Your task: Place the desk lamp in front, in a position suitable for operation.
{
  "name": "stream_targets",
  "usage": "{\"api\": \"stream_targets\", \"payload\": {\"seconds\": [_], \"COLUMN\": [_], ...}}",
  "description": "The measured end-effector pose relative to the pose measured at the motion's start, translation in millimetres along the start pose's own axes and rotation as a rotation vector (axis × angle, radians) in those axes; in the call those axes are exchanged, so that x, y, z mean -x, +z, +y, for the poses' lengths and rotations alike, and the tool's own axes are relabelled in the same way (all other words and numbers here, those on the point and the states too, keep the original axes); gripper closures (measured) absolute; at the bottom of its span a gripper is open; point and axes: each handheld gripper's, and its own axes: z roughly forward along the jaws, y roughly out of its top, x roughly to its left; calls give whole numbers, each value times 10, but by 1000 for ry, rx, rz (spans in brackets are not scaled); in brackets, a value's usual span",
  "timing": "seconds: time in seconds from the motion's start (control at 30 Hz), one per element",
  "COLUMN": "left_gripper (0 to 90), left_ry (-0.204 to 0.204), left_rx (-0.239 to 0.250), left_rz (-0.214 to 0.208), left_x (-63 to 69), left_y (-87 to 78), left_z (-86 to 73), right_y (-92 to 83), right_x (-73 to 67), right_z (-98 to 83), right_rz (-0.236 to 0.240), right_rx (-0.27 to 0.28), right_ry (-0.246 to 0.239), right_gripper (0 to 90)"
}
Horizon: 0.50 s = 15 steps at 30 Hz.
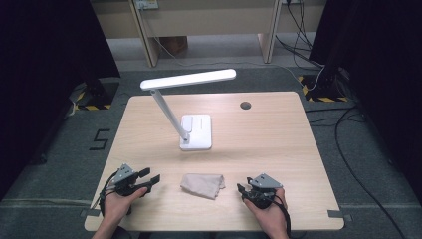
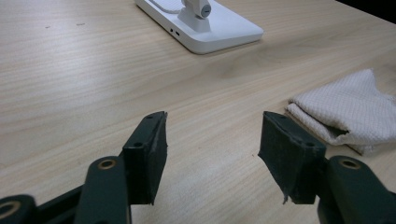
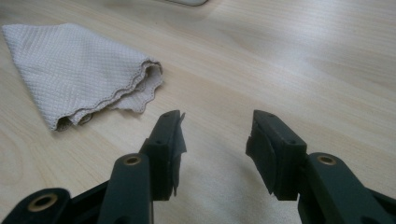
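Folded beige waffle-weave cloth [image 1: 202,184] lies flat on the light wooden tabletop [image 1: 259,144] close to its near edge, between the left gripper [image 1: 153,179] and the right gripper [image 1: 240,189], apart from both, each gripper resting at the near edge with its jaws spread wide around nothing but bare wood. Beyond the cloth a clear band of tabletop runs to the white rectangular base of the desk lamp [image 1: 196,132], which stands near the middle with its lit bar head reaching past the far edge. Bare wood stretches to the left and right edges, with a small dark round hole [image 1: 245,105] near the far edge.
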Motion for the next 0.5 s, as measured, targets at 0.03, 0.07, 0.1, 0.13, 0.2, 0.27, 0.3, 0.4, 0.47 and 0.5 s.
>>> {"api": "stream_targets", "payload": {"seconds": [0.03, 0.07, 0.1, 0.13, 0.2, 0.27, 0.3, 0.4, 0.47, 0.5], "left_gripper": [374, 356, 343, 337, 326, 324, 324, 327, 327, 327], "left_ry": [-4, -4, -23, -23, -16, -17, -17, -21, -13, -8], "left_rx": [0, 0, 15, 15, 34, 45, 49, 57, 61, 62], "left_rz": [3, 3, -5, -5, -2, -3, -1, -16, -4, 8], "left_x": [9, 9, 31, 31, 33, 26, 20, -8, -33, -43], "left_y": [10, 10, 45, 45, 100, 124, 152, 345, 453, 501], "left_z": [13, 13, 63, 63, 196, 252, 314, 583, 731, 807], "right_y": [-1, -1, 0, 0, -10, -22, -22, -15, 2, 9], "right_x": [-5, -5, 4, 4, 2, -12, -12, -67, -104, -121], "right_z": [1, 1, 3, 3, 26, 55, 55, 116, 154, 175], "right_rz": [-1, -1, 1, 1, 3, 7, 7, 22, 37, 44], "right_rx": [0, 0, 6, 6, 11, 23, 23, 30, 34, 38], "right_ry": [3, 3, 3, 3, 9, 8, 8, 4, 3, -3], "right_gripper": [533, 533, 531, 531, 529, 528, 528, 527, 525, 523]}}
